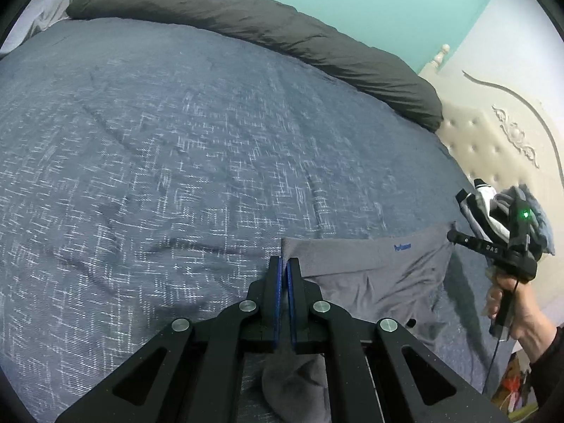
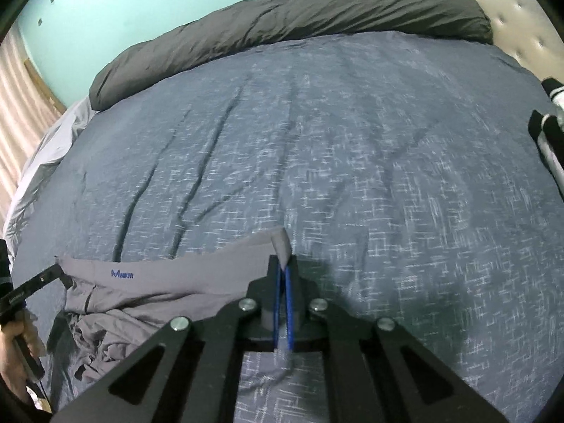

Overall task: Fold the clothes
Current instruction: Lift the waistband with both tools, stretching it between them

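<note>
A grey garment [image 1: 373, 268] with a blue logo on its waistband lies on the blue patterned bedcover [image 1: 176, 148]. My left gripper [image 1: 284, 259] is shut on one corner of the waistband, and grey cloth hangs below its jaws. In the right wrist view, my right gripper [image 2: 283, 262] is shut on the other waistband corner, which sticks up past the fingertips. The garment [image 2: 169, 282] stretches left to the left gripper [image 2: 58, 269], and its lower part is crumpled. The right gripper [image 1: 454, 235] also shows at the garment's far end, with a hand [image 1: 507, 303] on its handle.
A dark grey rolled duvet [image 1: 246, 24] runs along the far side of the bed by a teal wall. A cream tufted headboard [image 1: 493, 148] stands at the right. A heap of black-and-white clothes [image 2: 550, 123] lies near it. Curtains [image 2: 21, 105] hang at the left.
</note>
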{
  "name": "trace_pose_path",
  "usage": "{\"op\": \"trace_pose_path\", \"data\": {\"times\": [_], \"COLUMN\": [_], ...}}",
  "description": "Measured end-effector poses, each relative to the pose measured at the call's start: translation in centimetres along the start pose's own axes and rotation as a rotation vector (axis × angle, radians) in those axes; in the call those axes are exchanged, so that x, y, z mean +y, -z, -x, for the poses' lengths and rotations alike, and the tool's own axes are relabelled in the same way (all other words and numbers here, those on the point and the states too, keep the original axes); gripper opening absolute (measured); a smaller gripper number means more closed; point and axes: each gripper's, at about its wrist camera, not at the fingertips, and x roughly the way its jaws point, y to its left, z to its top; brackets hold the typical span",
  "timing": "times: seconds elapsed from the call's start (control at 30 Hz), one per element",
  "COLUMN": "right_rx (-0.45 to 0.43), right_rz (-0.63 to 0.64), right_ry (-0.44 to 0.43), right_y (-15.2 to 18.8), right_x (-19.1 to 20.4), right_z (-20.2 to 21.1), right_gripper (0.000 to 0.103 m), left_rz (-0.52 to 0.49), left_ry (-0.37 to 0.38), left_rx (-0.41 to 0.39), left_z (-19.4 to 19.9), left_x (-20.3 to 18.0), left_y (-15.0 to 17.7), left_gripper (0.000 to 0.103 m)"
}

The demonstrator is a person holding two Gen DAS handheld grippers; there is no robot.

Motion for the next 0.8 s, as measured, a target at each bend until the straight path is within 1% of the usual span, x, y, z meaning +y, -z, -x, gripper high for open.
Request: {"op": "trace_pose_path", "data": {"times": [0.07,0.17,0.33,0.47,0.6,0.8], "right_rx": [0.003,0.007,0.008,-0.015,-0.049,-0.121], "right_rz": [-0.002,-0.007,-0.012,-0.016,-0.009,0.038], "right_ry": [0.000,0.000,-0.004,-0.013,-0.029,-0.069], "right_y": [0.1,0.5,0.8,0.8,0.6,-0.5], "right_x": [0.0,-0.4,-0.4,-0.4,0.2,2.1], "right_z": [-0.6,-0.2,-0.7,-0.2,1.6,7.3], "right_gripper": [0.002,0.002,0.002,0.002,0.002,0.002], "left_rz": [0.005,0.009,0.012,-0.001,-0.027,-0.083], "left_ry": [0.000,0.000,-0.009,-0.010,0.000,0.015], "left_rx": [-0.001,-0.003,-0.005,-0.028,-0.073,-0.179], "left_z": [0.3,0.1,-0.3,0.5,3.1,9.2], "left_x": [0.0,0.0,-0.2,-0.7,-2.1,-5.3], "left_y": [0.1,-0.2,-0.4,-0.8,-0.9,-1.2], "left_gripper": [0.003,0.003,0.003,0.003,0.003,0.003]}}
